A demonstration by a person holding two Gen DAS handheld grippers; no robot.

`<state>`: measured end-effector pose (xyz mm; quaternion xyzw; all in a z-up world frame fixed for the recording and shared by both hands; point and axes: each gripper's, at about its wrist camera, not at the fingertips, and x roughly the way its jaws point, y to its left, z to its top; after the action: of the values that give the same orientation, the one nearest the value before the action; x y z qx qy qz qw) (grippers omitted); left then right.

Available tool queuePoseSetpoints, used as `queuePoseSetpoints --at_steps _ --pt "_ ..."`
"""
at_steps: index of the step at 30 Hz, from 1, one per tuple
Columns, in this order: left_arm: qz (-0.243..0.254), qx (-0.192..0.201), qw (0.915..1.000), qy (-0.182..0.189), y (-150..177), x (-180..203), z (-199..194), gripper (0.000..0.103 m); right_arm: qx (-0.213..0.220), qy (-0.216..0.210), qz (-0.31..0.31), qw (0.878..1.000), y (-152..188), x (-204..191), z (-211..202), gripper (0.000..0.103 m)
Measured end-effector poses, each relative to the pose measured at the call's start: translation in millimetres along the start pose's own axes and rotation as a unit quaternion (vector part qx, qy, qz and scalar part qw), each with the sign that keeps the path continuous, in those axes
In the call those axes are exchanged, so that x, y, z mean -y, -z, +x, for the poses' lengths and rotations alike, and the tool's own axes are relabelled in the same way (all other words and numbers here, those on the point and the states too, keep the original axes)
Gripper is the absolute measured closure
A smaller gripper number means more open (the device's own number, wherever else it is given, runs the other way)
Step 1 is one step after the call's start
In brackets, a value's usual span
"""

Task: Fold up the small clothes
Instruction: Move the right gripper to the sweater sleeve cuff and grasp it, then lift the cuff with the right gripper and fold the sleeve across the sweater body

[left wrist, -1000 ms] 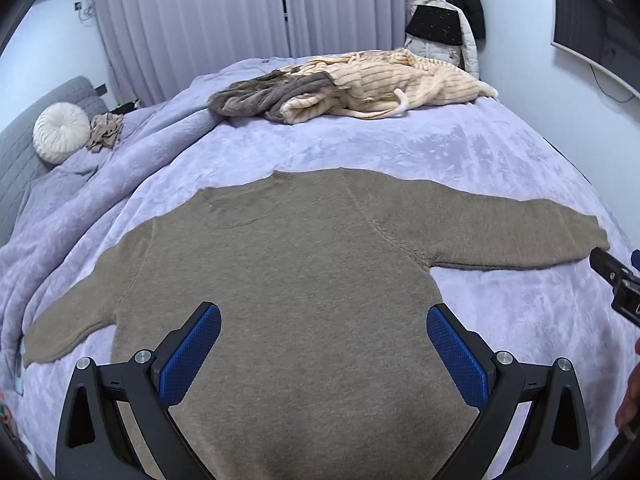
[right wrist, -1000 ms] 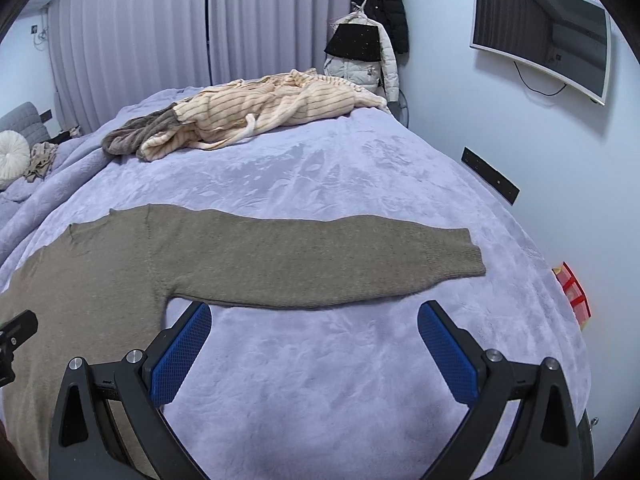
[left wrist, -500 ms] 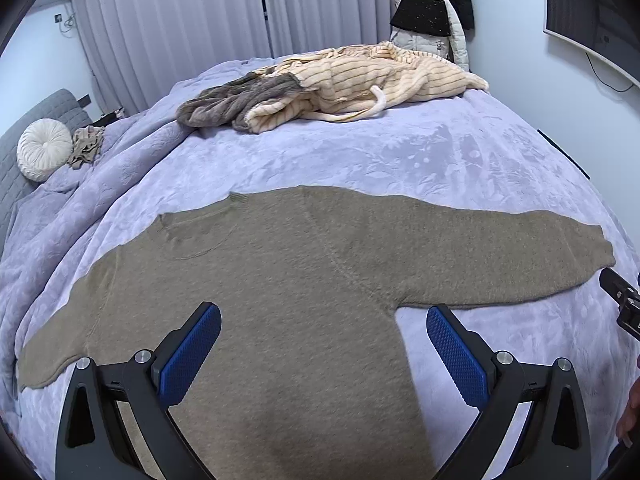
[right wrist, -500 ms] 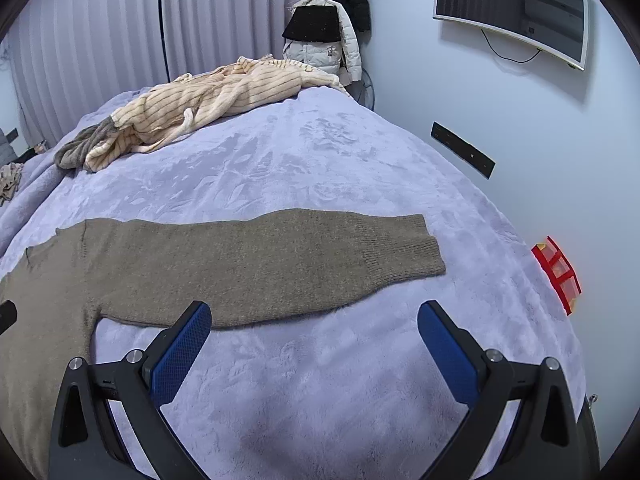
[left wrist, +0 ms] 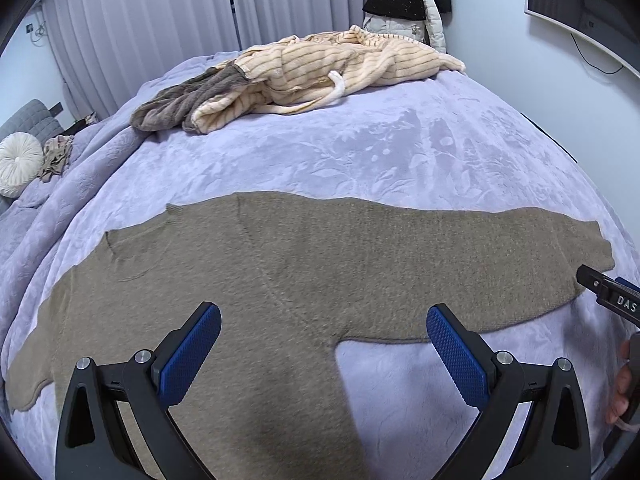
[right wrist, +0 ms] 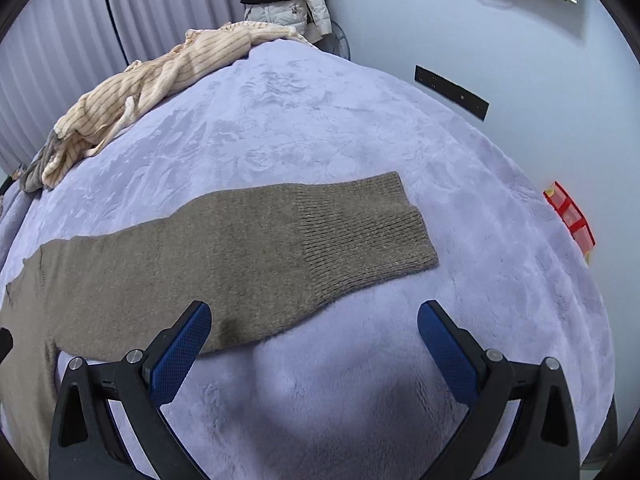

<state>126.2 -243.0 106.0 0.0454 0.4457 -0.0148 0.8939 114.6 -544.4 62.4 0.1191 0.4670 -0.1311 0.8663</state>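
Note:
A brown knit sweater lies flat on the lilac bed cover, sleeves spread to both sides. My left gripper is open and empty, low over the sweater's body near the right armpit. In the right wrist view the sweater's right sleeve ends in a ribbed cuff. My right gripper is open and empty, just in front of the sleeve's near edge, close to the cuff. The right gripper's tip also shows in the left wrist view beside the cuff.
A pile of cream striped and grey clothes lies at the far end of the bed. A round white cushion sits far left. The bed's right edge drops off near a red object by the wall.
Both grippers have moved to the right and down toward the sweater's right sleeve. The cuff now lies much closer to the right gripper. Both stay open.

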Motion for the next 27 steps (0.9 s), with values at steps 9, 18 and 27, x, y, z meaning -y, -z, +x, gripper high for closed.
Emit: queuePoseSetpoints --at_steps 9,18,27 --pt "-0.012 -0.016 0.9998 -0.003 -16 -7 37 0.000 -0.014 -0.003 0.017 1.000 -19 -6 33 0.000" --pt "-0.024 -0.013 0.9996 -0.002 -31 -13 56 0.000 0.015 0.000 0.010 1.000 -31 -13 35 0.030" --pt "-0.031 -0.022 0.9993 0.002 -32 -16 64 0.000 0.043 -0.026 0.019 0.999 -30 -8 22 0.095"
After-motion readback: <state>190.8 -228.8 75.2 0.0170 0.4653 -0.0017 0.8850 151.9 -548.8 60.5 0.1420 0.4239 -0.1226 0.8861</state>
